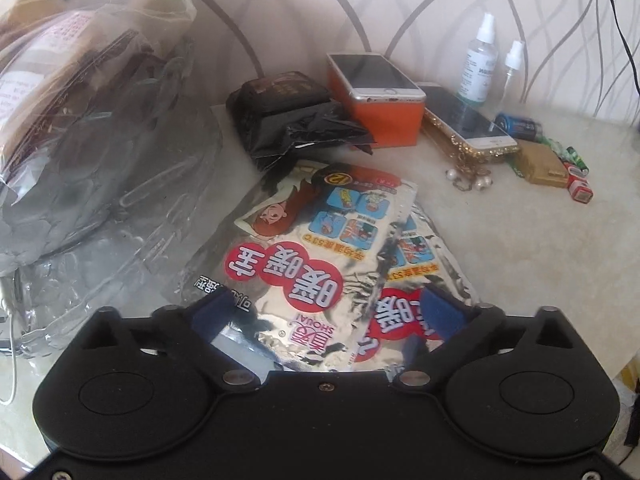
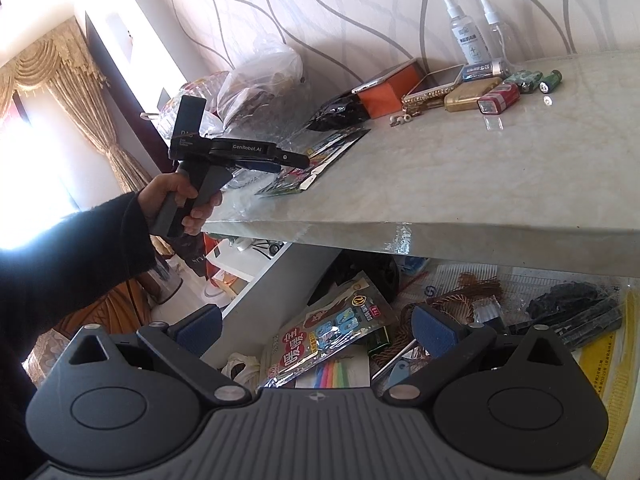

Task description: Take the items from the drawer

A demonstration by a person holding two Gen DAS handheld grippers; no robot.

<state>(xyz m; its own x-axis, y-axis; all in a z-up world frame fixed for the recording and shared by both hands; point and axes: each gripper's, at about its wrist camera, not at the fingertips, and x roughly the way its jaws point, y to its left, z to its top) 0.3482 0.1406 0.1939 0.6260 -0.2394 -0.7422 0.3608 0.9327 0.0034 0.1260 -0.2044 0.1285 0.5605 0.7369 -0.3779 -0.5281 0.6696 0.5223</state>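
Two silver foil hand-warmer packets [image 1: 320,264] with red labels lie overlapped on the marble tabletop [image 1: 500,240]. My left gripper [image 1: 324,312] hovers just over their near end, open, its blue pads [image 1: 208,316] wide apart. From the right wrist view the left gripper [image 2: 294,162] reaches over those packets [image 2: 320,160] from the table's left edge. My right gripper [image 2: 318,330] is open above the open drawer [image 2: 256,292] under the tabletop. Another hand-warmer packet [image 2: 332,340] lies in the drawer directly below it, untouched.
On the table stand an orange box with a phone on top [image 1: 376,96], a black pouch [image 1: 288,116], a second phone [image 1: 468,120], spray bottles [image 1: 480,64], batteries [image 1: 572,160] and plastic bags [image 1: 80,120]. The drawer also holds a brown tassel [image 2: 476,284], black items [image 2: 576,308] and a yellow ruler [image 2: 616,380].
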